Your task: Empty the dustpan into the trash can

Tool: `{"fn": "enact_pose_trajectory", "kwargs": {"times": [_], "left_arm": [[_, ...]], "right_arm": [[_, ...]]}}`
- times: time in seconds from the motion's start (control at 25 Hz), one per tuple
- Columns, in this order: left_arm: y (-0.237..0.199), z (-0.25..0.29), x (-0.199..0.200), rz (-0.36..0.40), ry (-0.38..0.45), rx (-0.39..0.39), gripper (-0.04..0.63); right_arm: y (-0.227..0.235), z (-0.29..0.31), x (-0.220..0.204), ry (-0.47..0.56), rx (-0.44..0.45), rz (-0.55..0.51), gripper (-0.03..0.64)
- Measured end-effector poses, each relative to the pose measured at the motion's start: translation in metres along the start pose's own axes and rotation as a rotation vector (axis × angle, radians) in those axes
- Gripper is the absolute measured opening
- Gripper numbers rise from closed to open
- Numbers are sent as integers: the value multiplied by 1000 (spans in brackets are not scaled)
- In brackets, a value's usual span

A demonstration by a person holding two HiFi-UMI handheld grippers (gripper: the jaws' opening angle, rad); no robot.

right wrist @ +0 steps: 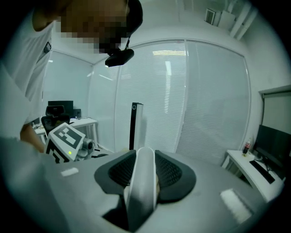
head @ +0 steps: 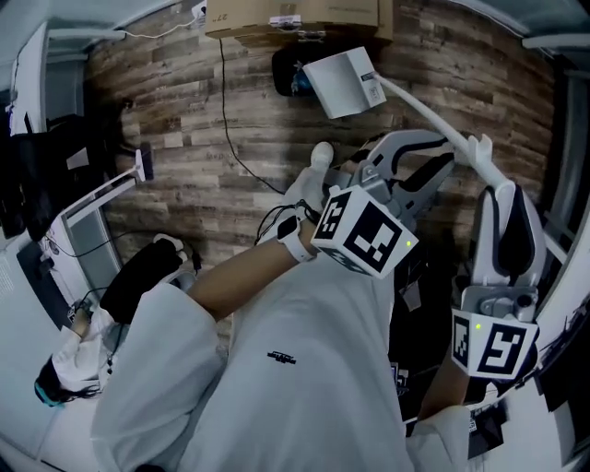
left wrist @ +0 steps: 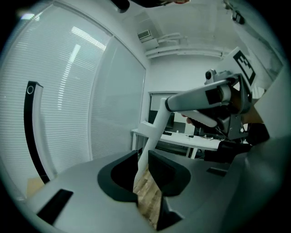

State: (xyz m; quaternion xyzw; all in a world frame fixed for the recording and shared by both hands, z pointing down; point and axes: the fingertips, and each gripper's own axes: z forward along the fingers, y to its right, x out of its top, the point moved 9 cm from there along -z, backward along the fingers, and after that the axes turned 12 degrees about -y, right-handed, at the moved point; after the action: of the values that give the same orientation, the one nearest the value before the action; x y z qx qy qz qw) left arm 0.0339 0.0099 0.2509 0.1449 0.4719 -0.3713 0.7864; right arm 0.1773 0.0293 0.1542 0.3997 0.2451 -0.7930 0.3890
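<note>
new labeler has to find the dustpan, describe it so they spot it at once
Start at the wood-plank floor at the top of the head view. Just below the cardboard box there hangs the dustpan, a white scoop. It alone has a long white handle slanting down into the right gripper.

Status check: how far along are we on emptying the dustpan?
Done: the dustpan looks lifted, its long handle clamped in the right gripper's jaws. In hand: the left gripper has the handle between its jaws, with floor showing beside it, so no grip there. Left: tipping it out; I can't make out a trash can.
</note>
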Motion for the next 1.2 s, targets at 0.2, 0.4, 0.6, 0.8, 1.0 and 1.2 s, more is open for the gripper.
{"fn": "enact_pose_trajectory", "kwargs": {"times": [0.2, 0.4, 0.6, 0.8, 1.0, 1.2], "left_arm": [[-6, 2, -14, -17, -51, 12, 59], [-22, -1, -27, -46, -99, 66, 15], [-30, 2, -35, -57, -139, 84, 8], [-39, 5, -40, -96, -136, 107, 6], [-49, 12, -49, -147, -164, 134, 6], [-57, 20, -59, -173, -184, 157, 6]], "right_arm": [[14, 0, -30, -52, -47, 60, 141], [25, 8, -51, -88, -81, 69, 143], [48, 16, -75, -109, -139, 109, 143], [69, 36, -92, -120, -180, 124, 143], [93, 64, -120, -140, -235, 185, 143], [119, 93, -148, -170, -280, 237, 143]]}}
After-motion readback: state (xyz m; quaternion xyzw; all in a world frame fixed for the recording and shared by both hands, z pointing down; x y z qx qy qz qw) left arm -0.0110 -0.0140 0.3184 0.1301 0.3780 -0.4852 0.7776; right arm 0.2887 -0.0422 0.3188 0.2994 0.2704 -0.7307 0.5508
